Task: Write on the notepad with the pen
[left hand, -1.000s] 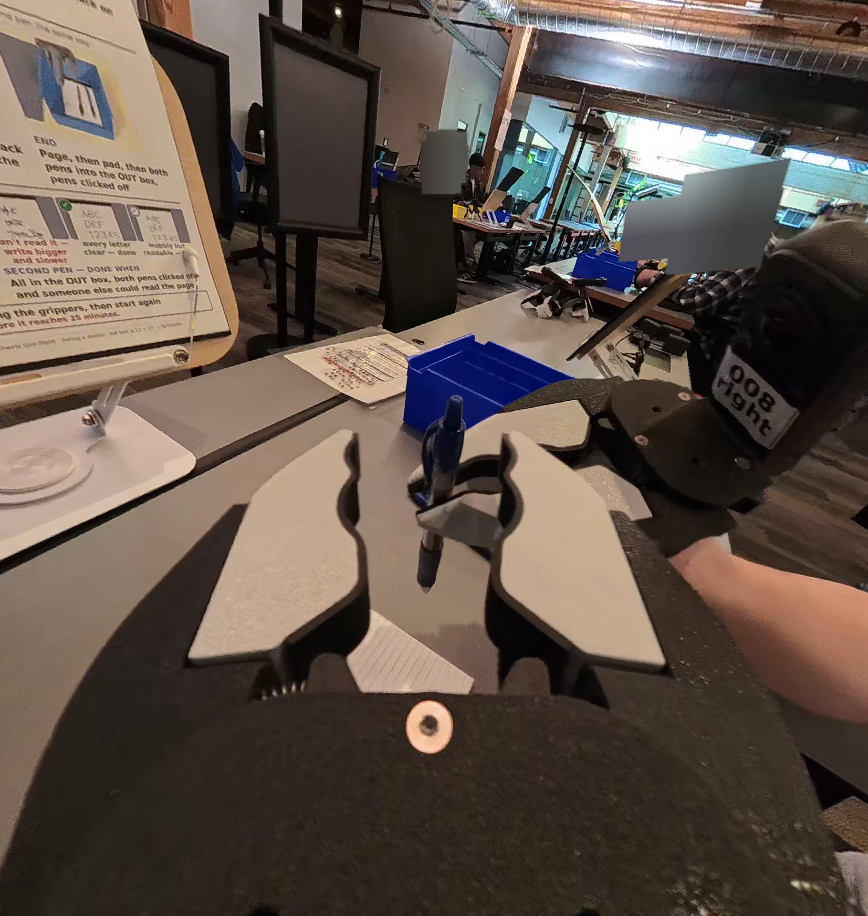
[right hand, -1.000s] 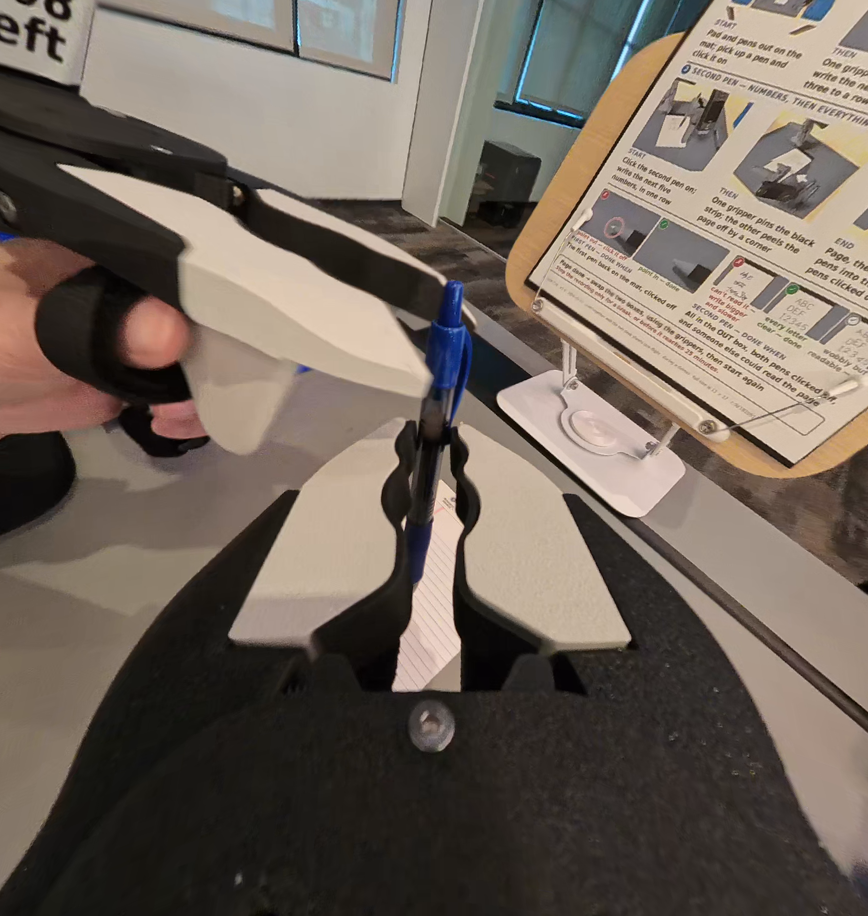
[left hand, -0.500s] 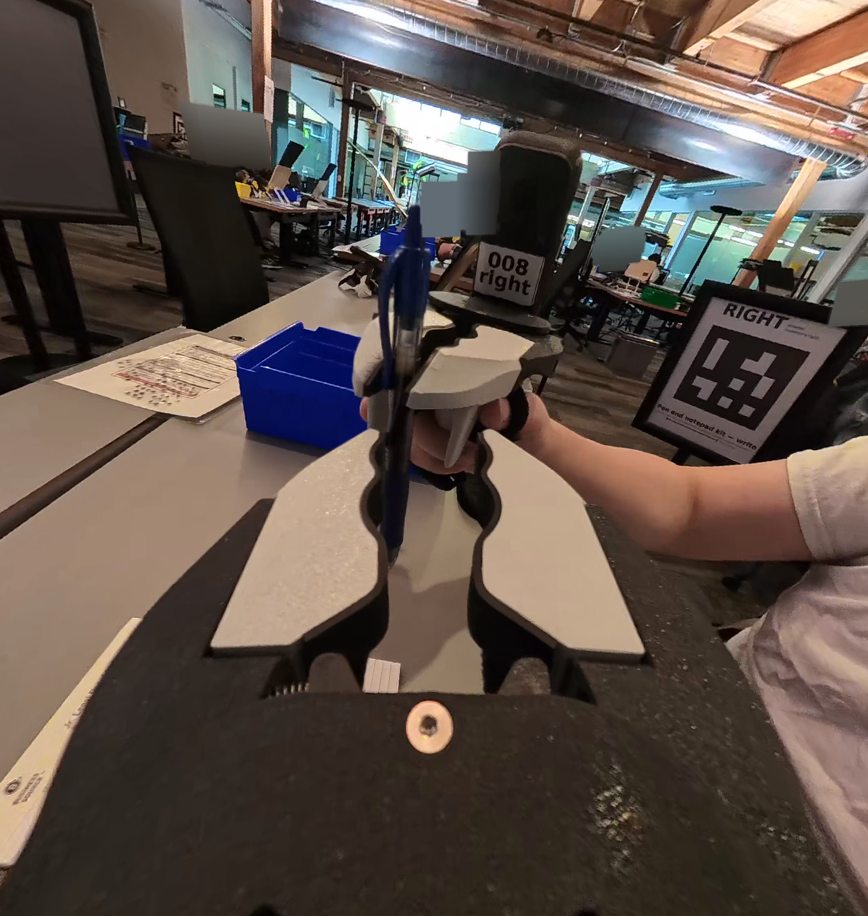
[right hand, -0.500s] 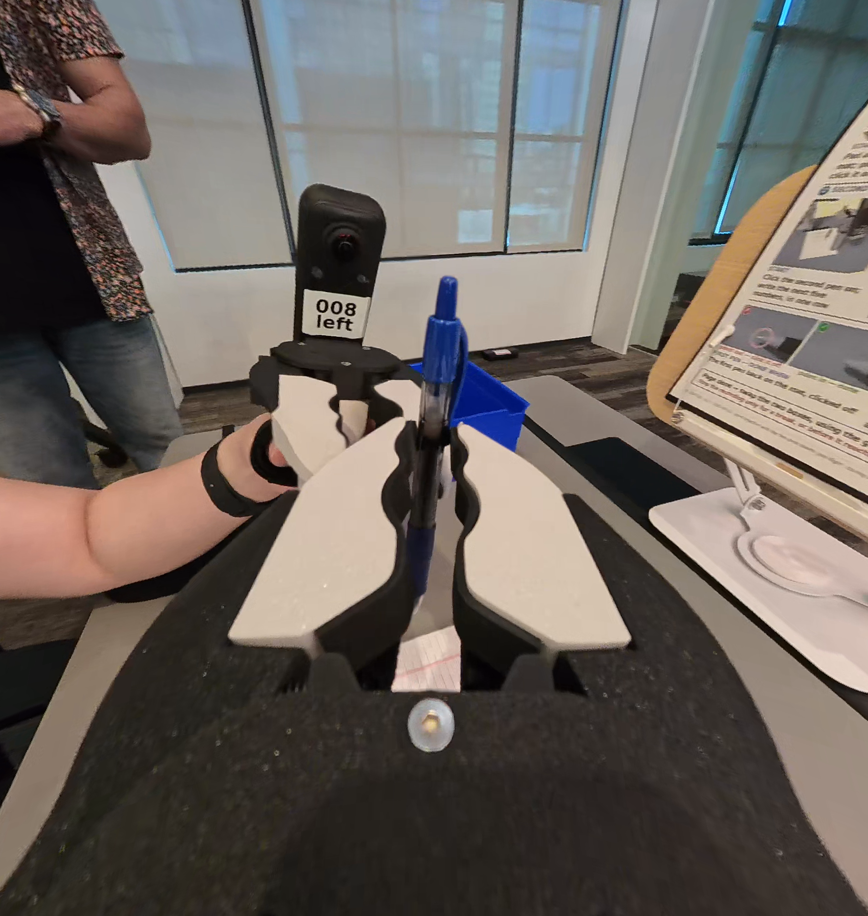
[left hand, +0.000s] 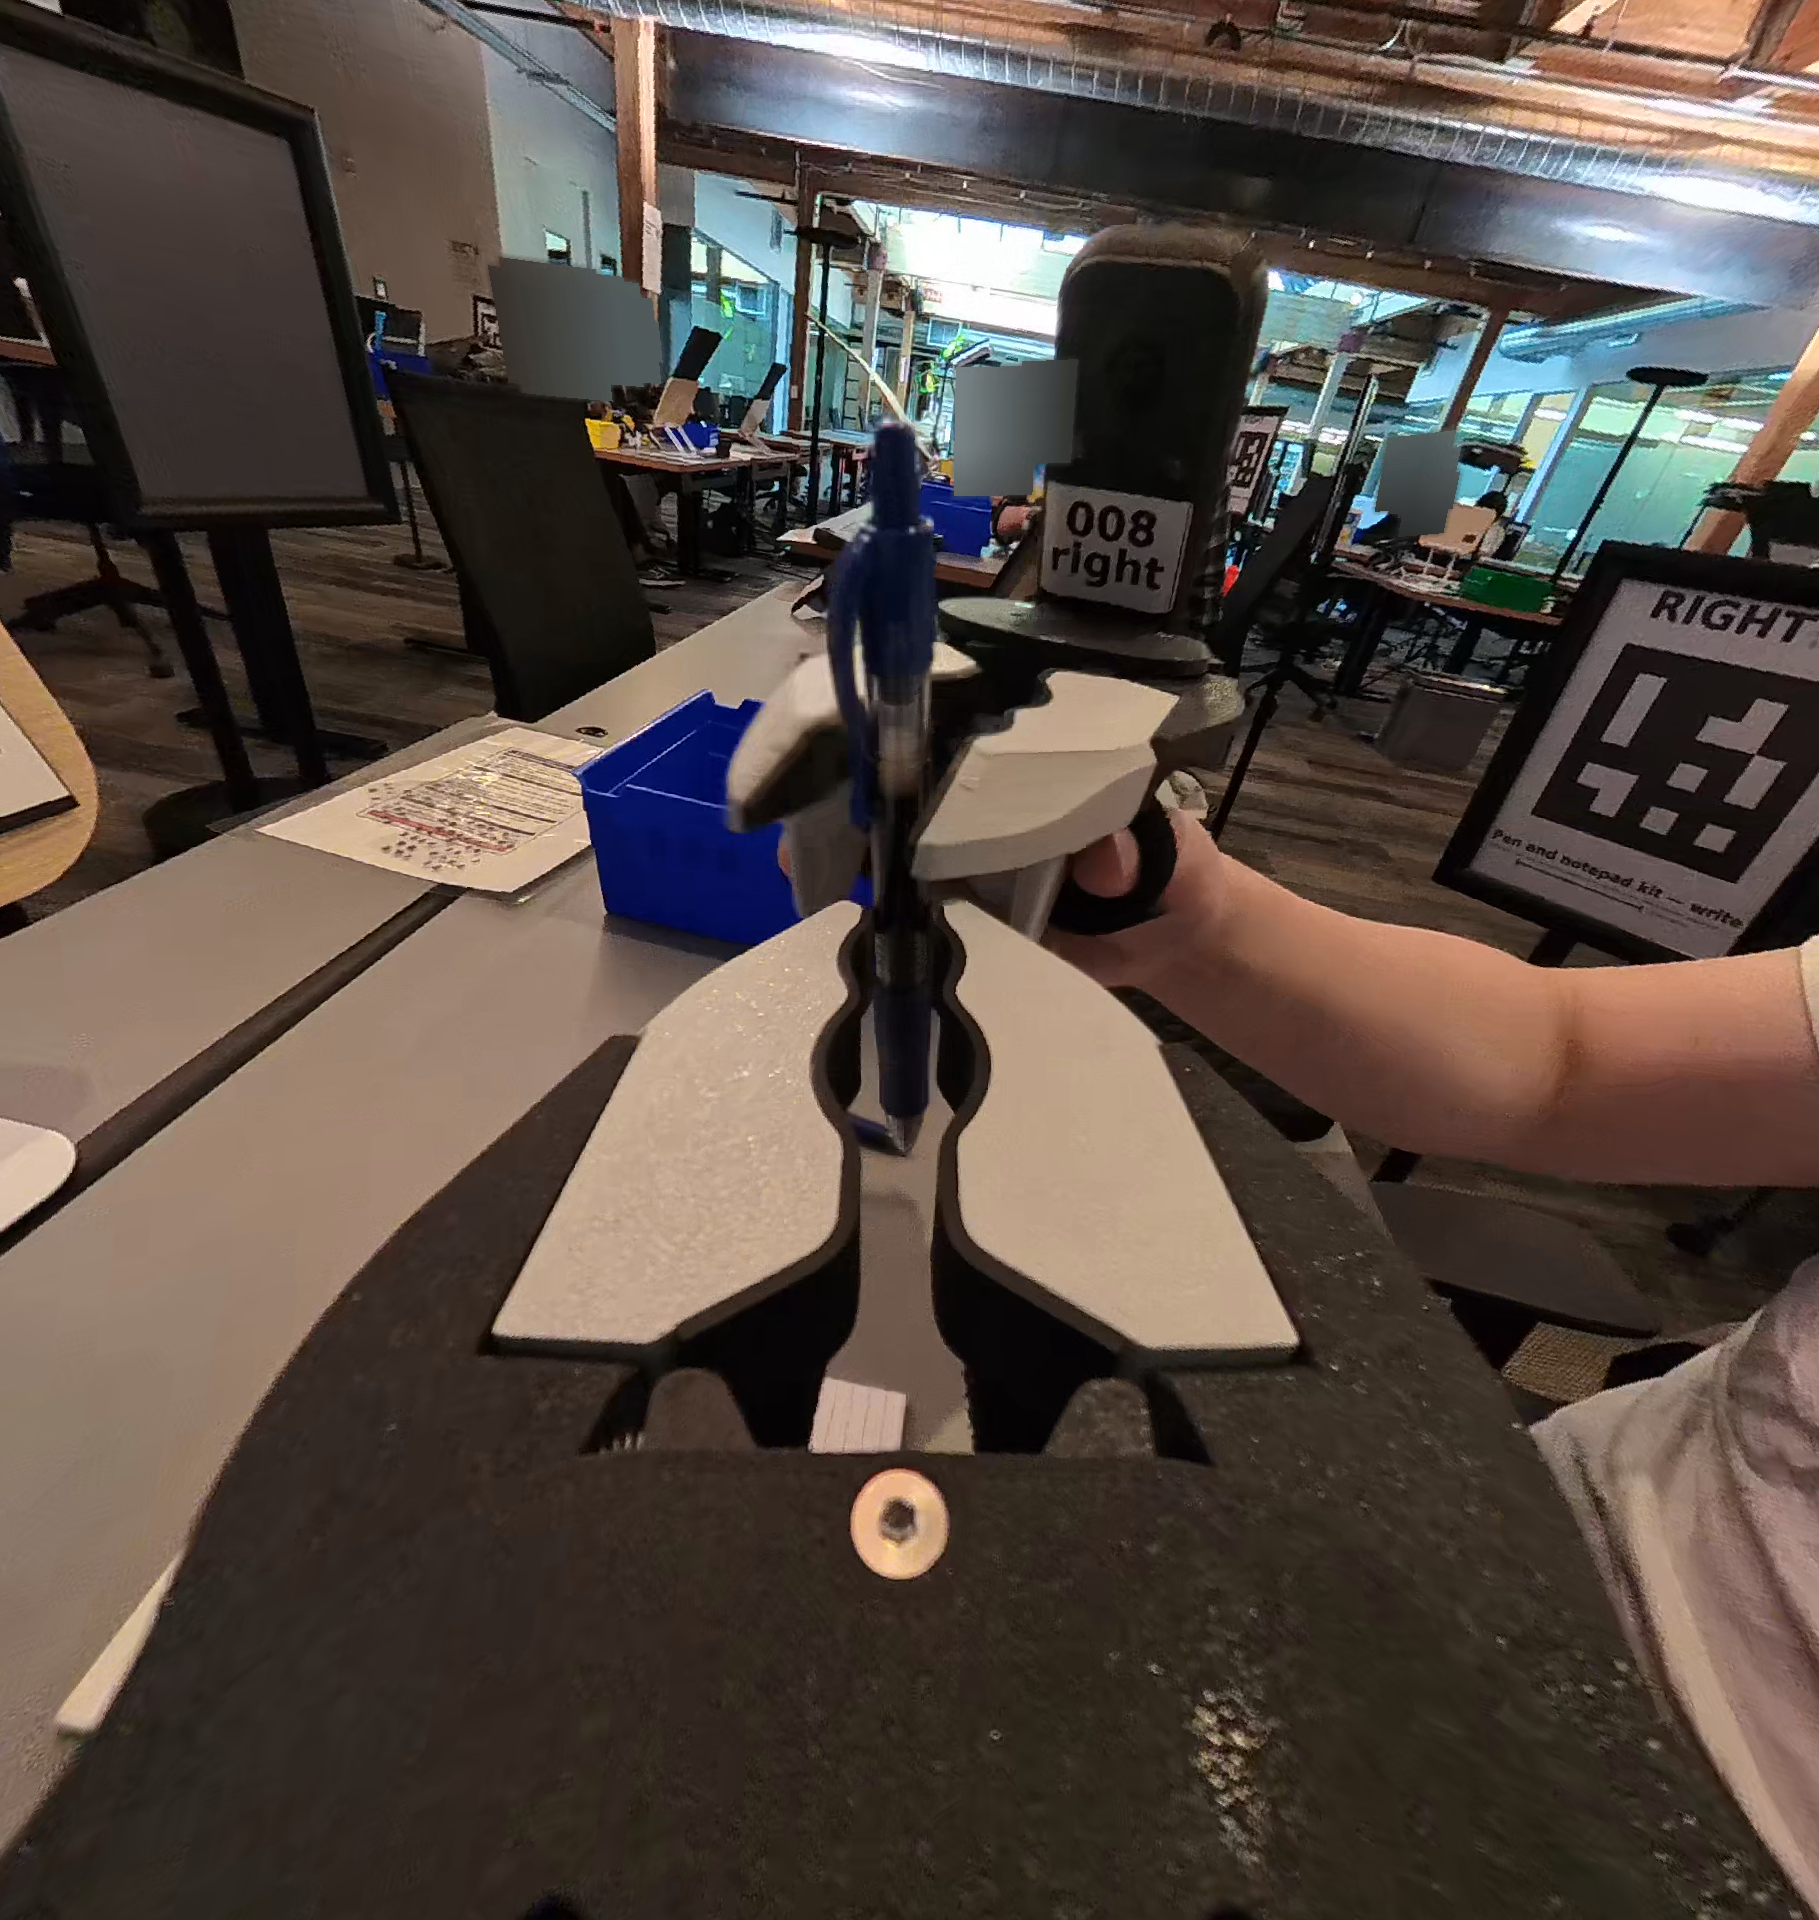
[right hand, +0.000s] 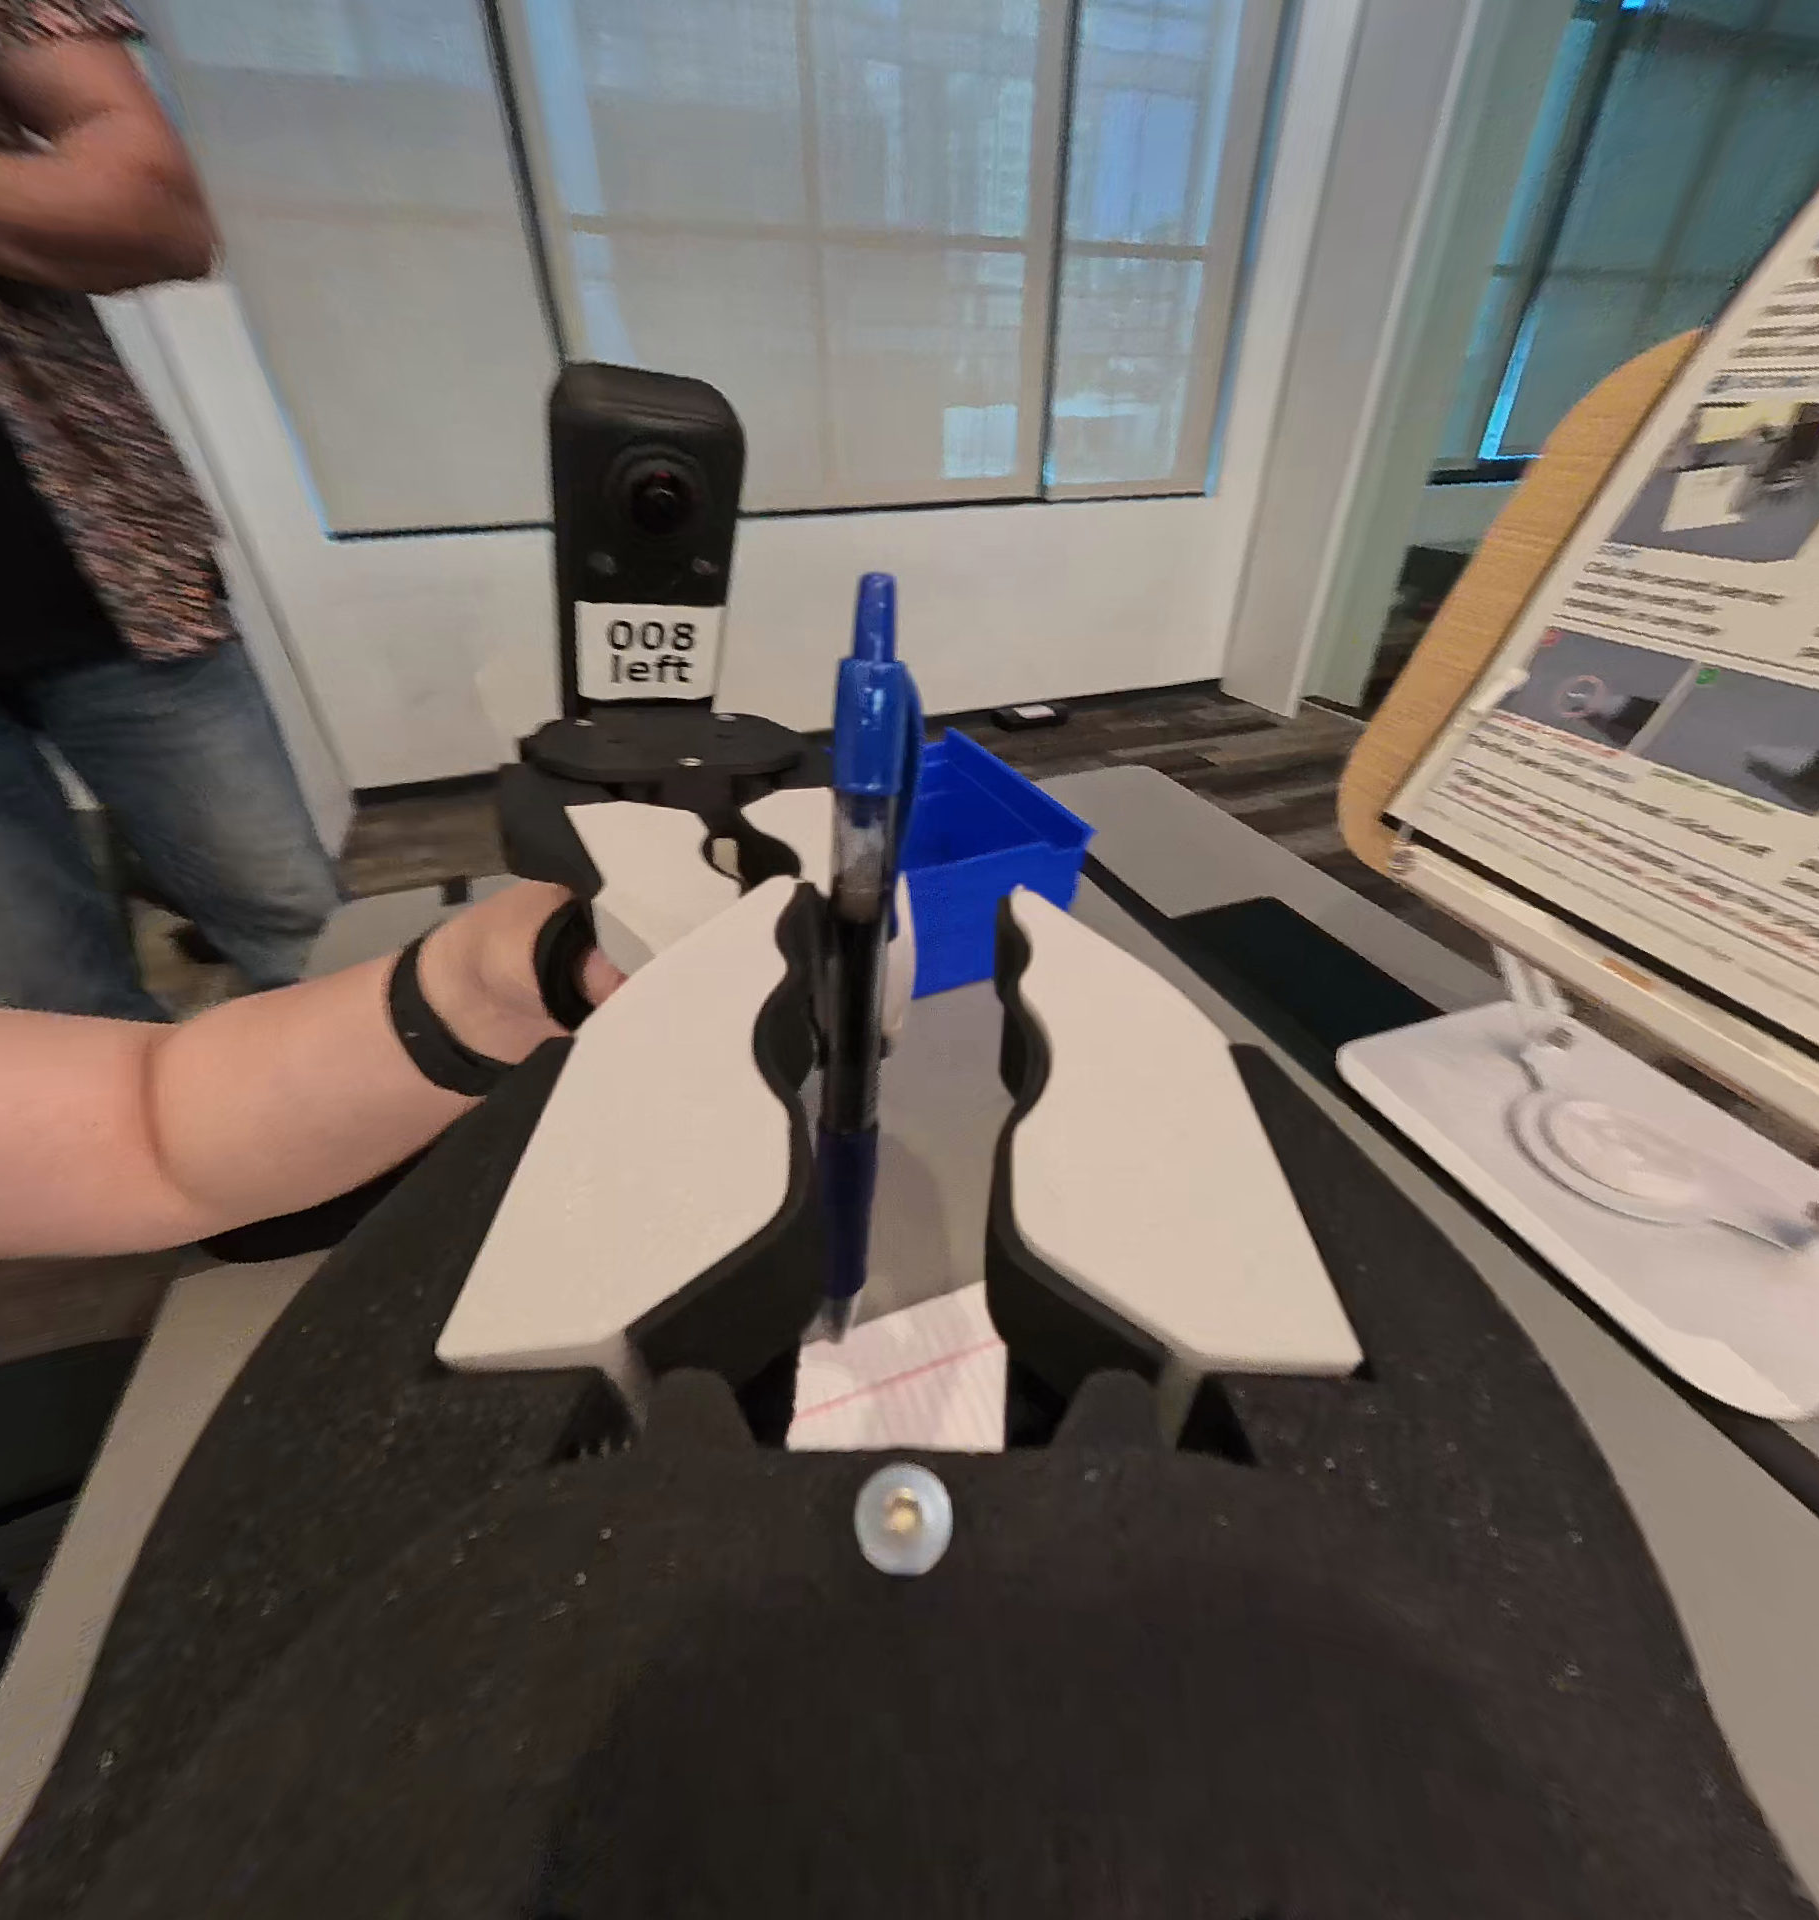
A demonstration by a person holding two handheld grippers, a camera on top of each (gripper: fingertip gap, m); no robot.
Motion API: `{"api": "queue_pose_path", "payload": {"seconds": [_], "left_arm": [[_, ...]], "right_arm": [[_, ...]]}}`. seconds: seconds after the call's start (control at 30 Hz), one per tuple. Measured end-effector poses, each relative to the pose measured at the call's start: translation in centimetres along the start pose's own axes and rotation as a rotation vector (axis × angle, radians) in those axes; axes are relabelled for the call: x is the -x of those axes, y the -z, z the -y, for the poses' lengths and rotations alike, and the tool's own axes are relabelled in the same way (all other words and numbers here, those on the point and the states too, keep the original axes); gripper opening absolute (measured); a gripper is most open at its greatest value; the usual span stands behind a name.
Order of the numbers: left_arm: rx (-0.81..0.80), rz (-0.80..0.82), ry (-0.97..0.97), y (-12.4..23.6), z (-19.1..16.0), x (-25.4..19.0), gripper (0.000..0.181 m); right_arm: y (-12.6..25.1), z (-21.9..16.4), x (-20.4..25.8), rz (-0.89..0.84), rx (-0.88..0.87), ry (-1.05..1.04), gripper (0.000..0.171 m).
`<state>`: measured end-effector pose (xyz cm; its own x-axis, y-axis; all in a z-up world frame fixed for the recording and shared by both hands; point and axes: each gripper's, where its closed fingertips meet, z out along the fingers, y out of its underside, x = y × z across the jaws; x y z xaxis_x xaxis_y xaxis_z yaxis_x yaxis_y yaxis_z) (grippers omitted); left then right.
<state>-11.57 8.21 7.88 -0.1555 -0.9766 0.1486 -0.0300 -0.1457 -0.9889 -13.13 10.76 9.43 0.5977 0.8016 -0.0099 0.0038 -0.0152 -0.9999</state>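
A blue pen (left hand: 889, 623) stands upright, tip down, above the grey table (left hand: 209, 1299). My left gripper (left hand: 900, 925) is shut on the pen's lower barrel. My right gripper (right hand: 900, 904) faces it with jaws open; the pen (right hand: 863, 831) rests against its left finger (right hand: 676, 1091). In the left wrist view the right gripper (left hand: 884, 769) shows just behind the pen. In the right wrist view the left gripper (right hand: 718, 852) shows behind it. A strip of the lined notepad (right hand: 900, 1371) lies under the pen tip and also shows in the left wrist view (left hand: 858, 1418); the rest is hidden.
A blue bin (left hand: 676, 831) stands on the table behind the grippers and also shows in the right wrist view (right hand: 988, 862). An instruction board (right hand: 1663, 727) on a white base (right hand: 1611, 1195) stands to the right. A laminated sheet (left hand: 448, 800) lies by the bin. A person (right hand: 74, 623) stands at the left. Less than 4 cm separates the two grippers' tips.
My right gripper has opened off the pen. My left gripper has closed on it, with the pen now centred between its fingers. Both grippers have turned to face each other.
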Motion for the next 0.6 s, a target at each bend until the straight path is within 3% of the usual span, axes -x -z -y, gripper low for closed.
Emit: {"api": "queue_pose_path", "payload": {"seconds": [0.07,0.2,0.3,0.6], "left_arm": [[0.006,0.006,0.010,-0.2,-0.1,0.0,0.009],[0.019,0.030,-0.011,-0.3,-0.3,0.1,0.009],[0.019,0.030,-0.015,-0.3,-0.2,0.0,0.009],[0.028,0.109,-0.052,-0.2,-0.5,1.0,0.011]], "right_arm": [[-0.2,0.1,0.3,-0.024,0.024,0.042,0.019],[-0.4,1.4,0.5,-0.127,0.054,0.133,0.029],[-0.3,1.8,0.1,-0.206,0.082,0.177,0.014],[-0.4,0.8,-0.3,-0.180,0.145,0.113,0.011]]}}
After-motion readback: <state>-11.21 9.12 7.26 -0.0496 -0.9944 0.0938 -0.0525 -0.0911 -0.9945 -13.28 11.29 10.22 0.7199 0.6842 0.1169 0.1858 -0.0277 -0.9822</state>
